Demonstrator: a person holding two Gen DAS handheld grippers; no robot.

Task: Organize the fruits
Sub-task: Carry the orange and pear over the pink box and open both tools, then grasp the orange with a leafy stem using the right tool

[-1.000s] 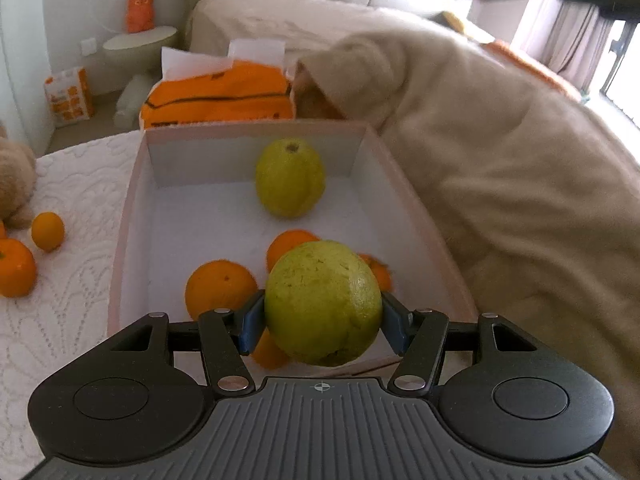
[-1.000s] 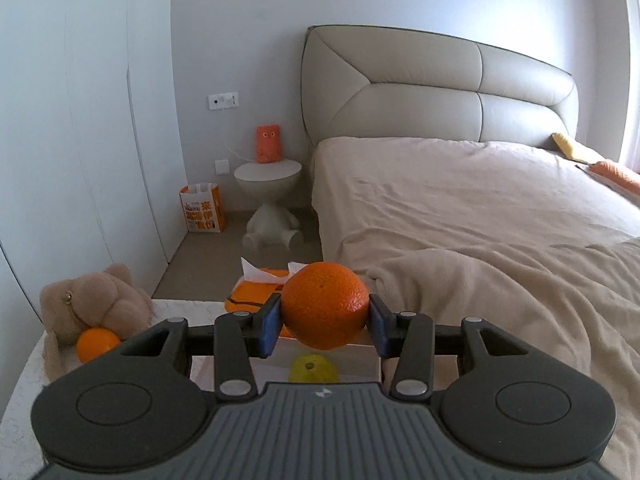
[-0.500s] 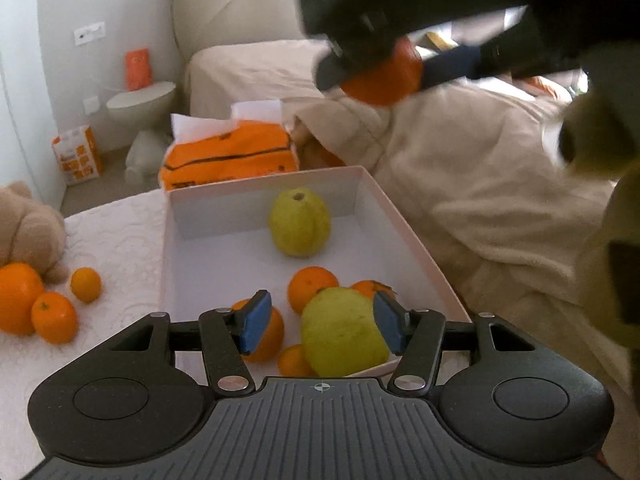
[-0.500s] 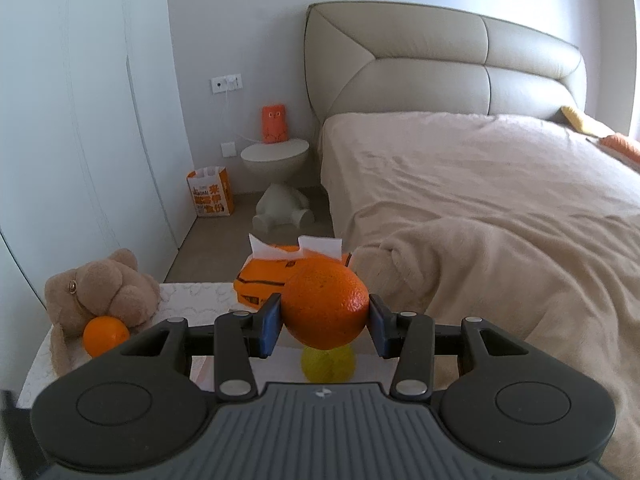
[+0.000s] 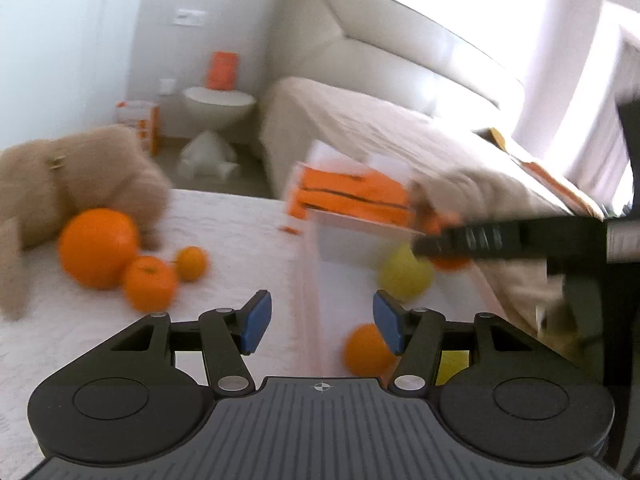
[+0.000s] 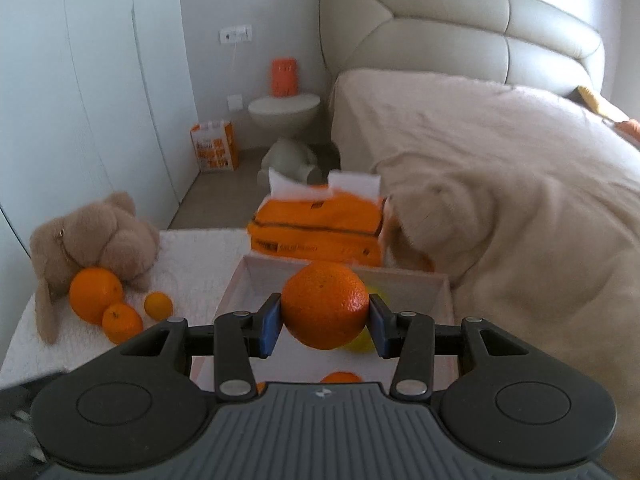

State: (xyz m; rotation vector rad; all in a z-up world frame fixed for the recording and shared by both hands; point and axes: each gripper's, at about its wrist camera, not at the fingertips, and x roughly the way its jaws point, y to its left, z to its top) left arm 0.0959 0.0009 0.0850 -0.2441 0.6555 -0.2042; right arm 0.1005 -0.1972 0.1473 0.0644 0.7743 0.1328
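Observation:
My left gripper [image 5: 322,322] is open and empty above the left wall of the white box [image 5: 320,304]. The box holds a yellow-green fruit [image 5: 404,276], an orange [image 5: 366,350] and other fruit partly hidden by my fingers. My right gripper [image 6: 325,322] is shut on a large orange [image 6: 325,310] and holds it above the box [image 6: 412,280]; it also shows in the left wrist view [image 5: 480,238] over the box's far right. Three oranges, one large [image 5: 98,254], lie on the white cloth by a teddy bear [image 5: 76,178].
An orange tissue pack [image 6: 320,232] lies behind the box. A bed with a beige blanket [image 6: 520,208] runs along the right. A small round table [image 6: 284,110] and a paper bag [image 6: 214,146] stand on the floor beyond.
My left gripper let the yellow-green fruit go into the box, opened wide and swung left. My right gripper came down toward the box with the orange.

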